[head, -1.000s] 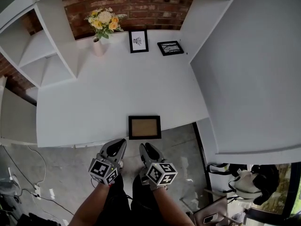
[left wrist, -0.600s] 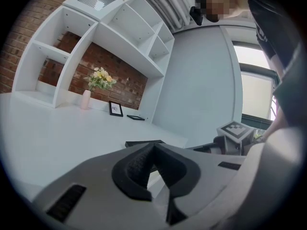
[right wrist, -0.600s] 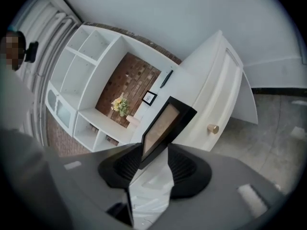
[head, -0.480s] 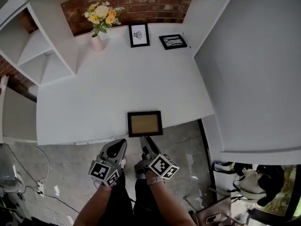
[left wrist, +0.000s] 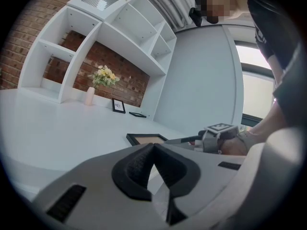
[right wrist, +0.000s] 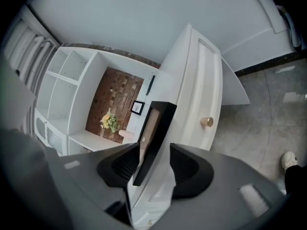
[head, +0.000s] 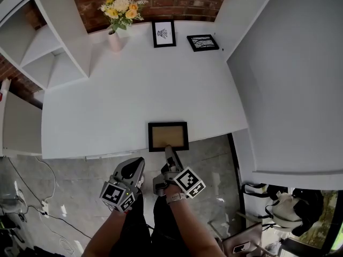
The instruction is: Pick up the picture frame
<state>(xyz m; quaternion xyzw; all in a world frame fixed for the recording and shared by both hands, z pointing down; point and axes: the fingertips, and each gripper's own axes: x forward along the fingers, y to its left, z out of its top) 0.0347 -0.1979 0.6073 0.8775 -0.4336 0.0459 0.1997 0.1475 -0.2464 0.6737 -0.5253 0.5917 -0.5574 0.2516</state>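
My right tongs cover the near edge of the picture frame, and the small frame at top is too tiny to read.

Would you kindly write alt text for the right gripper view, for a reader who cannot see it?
The right gripper has the black edge of the picture frame between its jaws, which have just been opening. The view is rolled sideways; behind stand a white table, shelves and yellow flowers against a brick wall.
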